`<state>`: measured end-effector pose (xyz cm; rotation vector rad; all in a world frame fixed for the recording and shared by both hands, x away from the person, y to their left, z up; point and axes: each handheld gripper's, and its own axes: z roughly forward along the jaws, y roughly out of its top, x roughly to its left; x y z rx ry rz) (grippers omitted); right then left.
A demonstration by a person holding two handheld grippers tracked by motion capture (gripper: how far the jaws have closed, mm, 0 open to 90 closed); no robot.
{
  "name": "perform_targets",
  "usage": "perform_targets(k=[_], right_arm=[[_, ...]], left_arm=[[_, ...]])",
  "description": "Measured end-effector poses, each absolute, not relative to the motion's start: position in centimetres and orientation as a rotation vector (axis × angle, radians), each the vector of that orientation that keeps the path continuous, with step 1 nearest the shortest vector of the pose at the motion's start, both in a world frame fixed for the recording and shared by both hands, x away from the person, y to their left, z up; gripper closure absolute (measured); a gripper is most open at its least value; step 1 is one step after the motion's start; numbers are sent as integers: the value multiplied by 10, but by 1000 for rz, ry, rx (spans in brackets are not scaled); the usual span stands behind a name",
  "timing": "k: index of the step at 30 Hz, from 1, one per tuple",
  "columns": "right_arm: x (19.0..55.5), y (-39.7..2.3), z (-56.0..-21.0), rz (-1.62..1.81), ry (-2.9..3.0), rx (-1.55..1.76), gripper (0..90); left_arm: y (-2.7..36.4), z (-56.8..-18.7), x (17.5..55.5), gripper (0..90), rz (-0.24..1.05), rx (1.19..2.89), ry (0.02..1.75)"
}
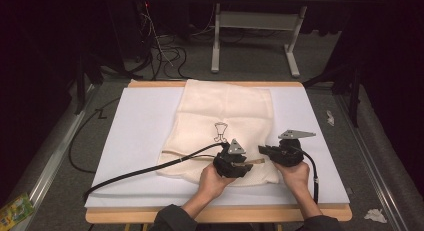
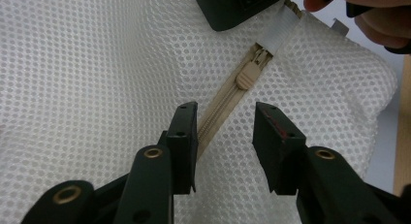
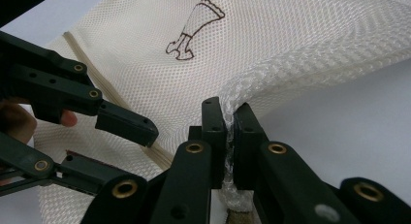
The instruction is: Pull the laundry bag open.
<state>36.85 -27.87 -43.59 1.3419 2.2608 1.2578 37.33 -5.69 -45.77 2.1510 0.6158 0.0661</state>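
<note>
A cream mesh bag (image 1: pixel 225 116) with a small dark drawing (image 1: pixel 220 131) lies flat on the white board. Its beige zipper (image 2: pixel 218 112) runs along the near edge, and the zipper pull (image 2: pixel 248 76) sits close to the corner. My left gripper (image 1: pixel 245 165) is open. Its jaws (image 2: pixel 228 115) straddle the zipper tape just short of the pull, and the pads touch nothing. My right gripper (image 1: pixel 264 151) is shut on a bunched fold of mesh (image 3: pixel 229 117) at the bag's near right corner, lifting it slightly. The left gripper (image 3: pixel 140 151) faces it from close by.
The white board (image 1: pixel 135 141) lies on a wooden table (image 1: pixel 125 216). A black cable (image 1: pixel 140 171) trails left from the left gripper across the board. Behind the table stand a metal frame (image 1: pixel 215 41) and loose floor cables (image 1: pixel 165 51). Crumpled paper (image 1: pixel 375 215) lies on the floor.
</note>
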Motion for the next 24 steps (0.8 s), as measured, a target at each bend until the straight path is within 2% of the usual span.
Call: perform_targets(k=[9, 24], right_arm=[[368, -277, -436, 1266, 2260, 1336, 877], [367, -274, -434, 1287, 2261, 1326, 877]], left_arm=[[-58, -458, 374, 669, 52, 2130, 608], [-71, -463, 374, 646, 33, 2154, 593]])
